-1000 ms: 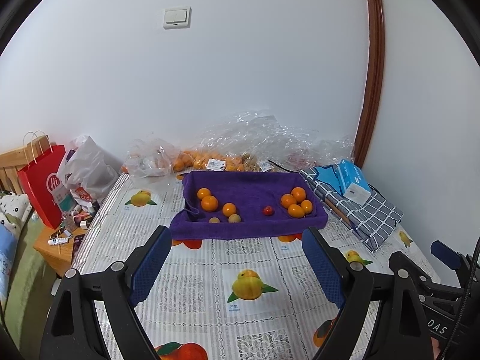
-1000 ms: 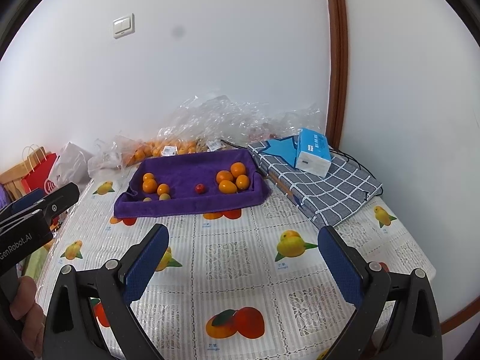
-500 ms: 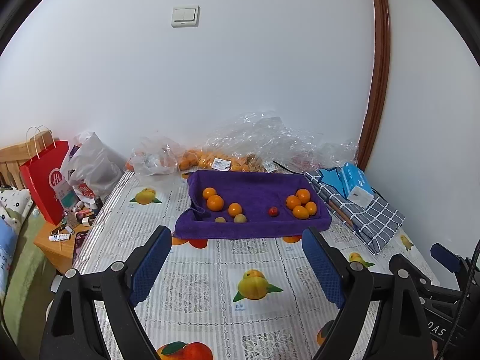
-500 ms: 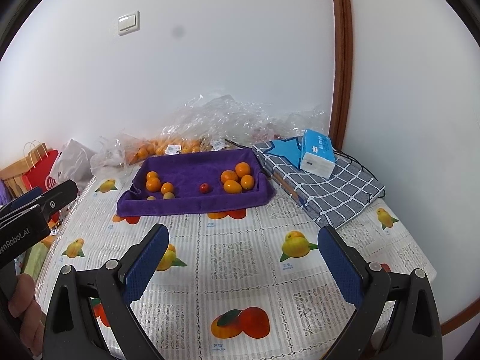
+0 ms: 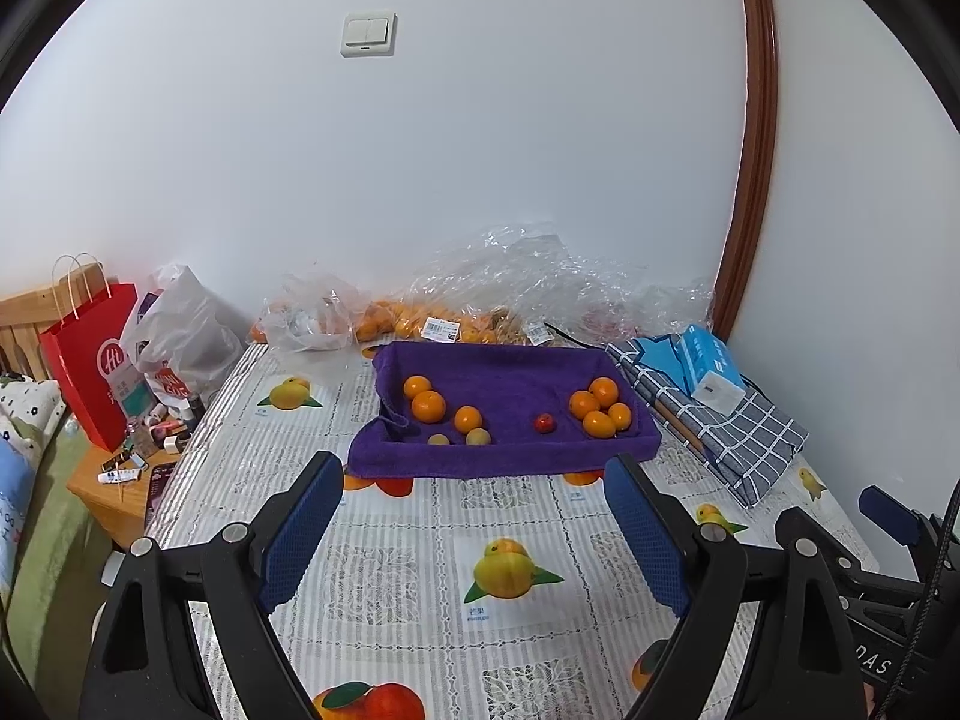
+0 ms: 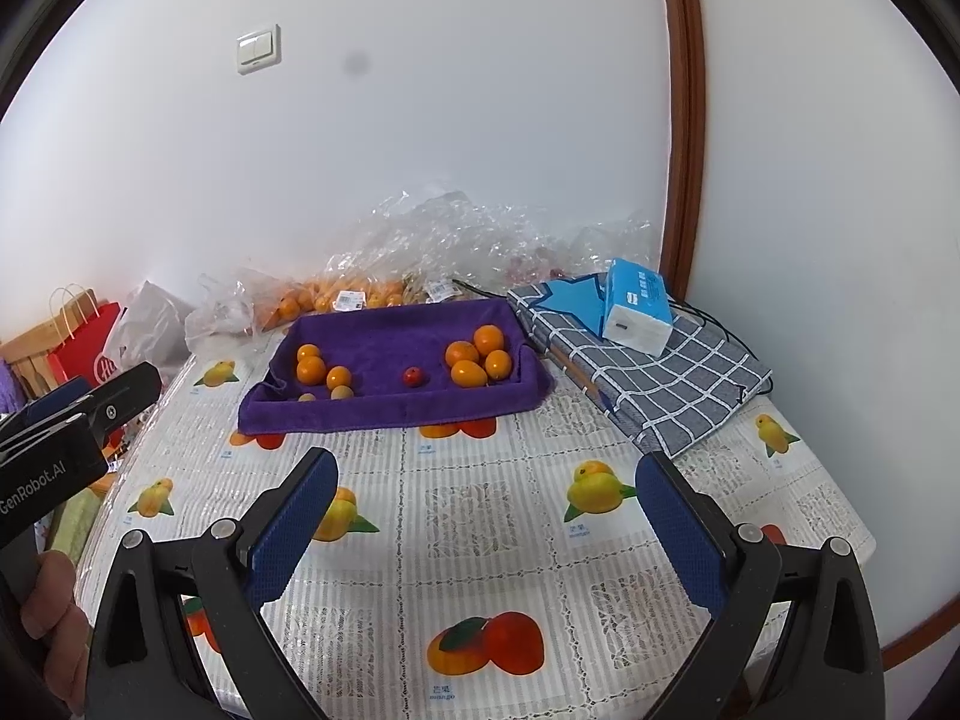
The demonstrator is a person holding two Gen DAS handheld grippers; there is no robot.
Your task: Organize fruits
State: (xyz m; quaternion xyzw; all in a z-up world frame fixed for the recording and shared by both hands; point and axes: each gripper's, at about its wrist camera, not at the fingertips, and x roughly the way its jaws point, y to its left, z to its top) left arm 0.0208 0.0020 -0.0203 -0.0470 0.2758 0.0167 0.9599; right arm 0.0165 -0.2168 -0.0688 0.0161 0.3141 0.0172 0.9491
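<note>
A purple cloth-lined tray [image 5: 510, 372] [image 6: 390, 342] sits at the back middle of the table. Three oranges [image 5: 428, 407] [image 6: 311, 369] lie at its left with two small pale fruits [image 5: 478, 437] [image 6: 342, 392]. A small red fruit [image 5: 544, 422] [image 6: 413, 376] sits mid-tray. Several oranges [image 5: 599, 423] [image 6: 468, 373] cluster at its right. My left gripper [image 5: 474, 480] hangs open well short of the tray, empty. My right gripper [image 6: 486, 480] is also open and empty over the tablecloth.
Clear plastic bags with more oranges [image 5: 420, 318] lie against the wall behind the tray. A folded grey checked cloth [image 6: 660, 372] with a blue tissue pack [image 6: 639, 315] lies right. A red paper bag [image 5: 90, 360] and clutter stand left of the table. A person's hand [image 6: 54, 618] holds the left gripper.
Both views have shifted slightly, with the tray a little lower in frame. Both grippers stay open and the fruits have not moved.
</note>
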